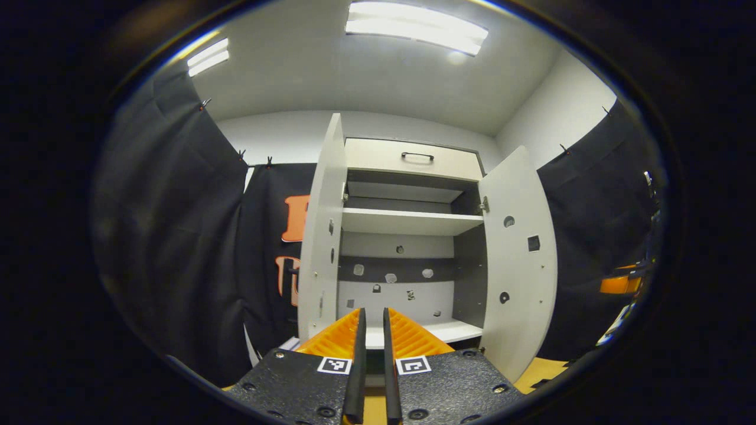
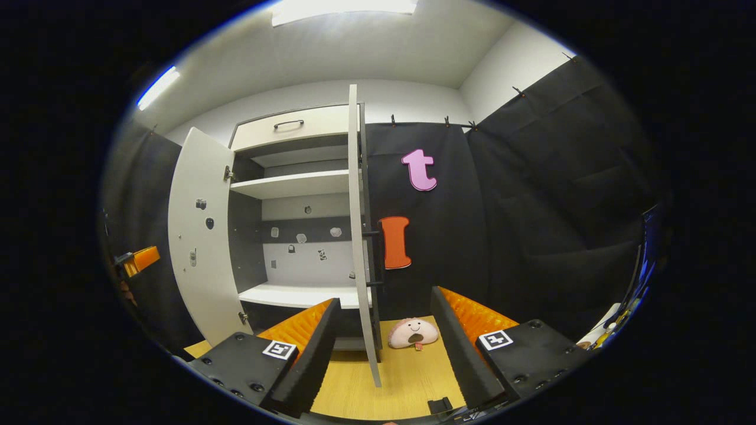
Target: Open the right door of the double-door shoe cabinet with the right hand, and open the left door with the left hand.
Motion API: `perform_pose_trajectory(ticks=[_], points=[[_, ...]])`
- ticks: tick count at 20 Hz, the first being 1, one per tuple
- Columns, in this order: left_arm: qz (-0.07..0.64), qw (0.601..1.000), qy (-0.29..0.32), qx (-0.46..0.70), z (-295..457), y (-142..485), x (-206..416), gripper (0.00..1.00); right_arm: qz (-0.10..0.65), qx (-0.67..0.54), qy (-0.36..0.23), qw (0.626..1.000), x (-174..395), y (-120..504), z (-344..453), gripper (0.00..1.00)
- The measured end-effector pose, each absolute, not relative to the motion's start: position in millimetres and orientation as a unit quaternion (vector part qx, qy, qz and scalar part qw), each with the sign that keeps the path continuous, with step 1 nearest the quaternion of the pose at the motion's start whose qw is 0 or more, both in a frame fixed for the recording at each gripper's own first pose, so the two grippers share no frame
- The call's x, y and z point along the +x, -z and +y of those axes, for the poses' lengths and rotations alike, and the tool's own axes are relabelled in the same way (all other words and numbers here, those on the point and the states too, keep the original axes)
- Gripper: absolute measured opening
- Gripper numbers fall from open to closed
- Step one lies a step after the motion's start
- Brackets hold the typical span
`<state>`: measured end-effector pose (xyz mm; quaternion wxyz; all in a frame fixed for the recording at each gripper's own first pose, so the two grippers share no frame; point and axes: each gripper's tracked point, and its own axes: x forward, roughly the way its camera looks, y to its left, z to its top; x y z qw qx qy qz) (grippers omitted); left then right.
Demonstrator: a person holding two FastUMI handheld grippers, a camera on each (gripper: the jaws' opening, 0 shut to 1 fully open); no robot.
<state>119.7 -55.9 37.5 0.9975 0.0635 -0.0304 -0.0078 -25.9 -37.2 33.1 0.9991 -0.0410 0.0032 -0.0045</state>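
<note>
Evidently both doors stand open; my left gripper (image 1: 372,354) sits nearly clenched and empty, my right gripper (image 2: 384,342) released, straddling the right door (image 2: 361,236) edge without gripping; left door (image 2: 198,236) swung wide.

White ceiling (image 1: 331,77), wood floor (image 2: 407,372)

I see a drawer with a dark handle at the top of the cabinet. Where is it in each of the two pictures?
Left gripper view: the drawer sits upper centre, above the shelves, between the two open doors.
Right gripper view: the drawer sits upper left of centre, just left of the top of the edge-on right door.
Shared landmark: the upper shelf, below the drawer in both.
</note>
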Motion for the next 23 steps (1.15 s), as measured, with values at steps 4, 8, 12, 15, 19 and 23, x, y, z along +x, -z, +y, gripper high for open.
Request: perform_pose_trajectory(ticks=[4, 8, 12, 15, 19, 23], points=[[-0.016, 1.0, 0.02, 0.017, -88.7, -27.3, 110.1, 0.23, 0.003, -0.045, -0.006, 0.999, -52.6, -32.4, -56.5, 0.97], [-0.016, 1.0, 0.026, 0.006, -104.4, -25.3, 108.8, 0.55, -0.004, -0.037, -0.007, 0.999, -66.3, -34.5, -66.1, 0.97], [-0.001, 0.999, 0.038, 0.026, -117.3, -16.7, 109.3, 0.81, -0.006, -0.028, -0.005, 1.0, -71.8, -29.2, -68.3, 0.97], [0.009, 0.998, 0.043, 0.041, -123.2, -11.6, 109.2, 0.98, -0.007, -0.027, -0.004, 1.0, -71.9, -27.5, -69.3, 0.97], [0.003, 0.998, 0.044, 0.046, -124.3, -11.9, 113.6, 0.94, 0.001, -0.024, -0.007, 1.0, -72.1, -22.9, -68.5, 0.97], [0.01, 0.998, 0.044, 0.037, -123.3, -8.9, 113.9, 0.94, 0.004, -0.024, -0.008, 1.0, -72.1, -22.2, -68.5, 0.97]])
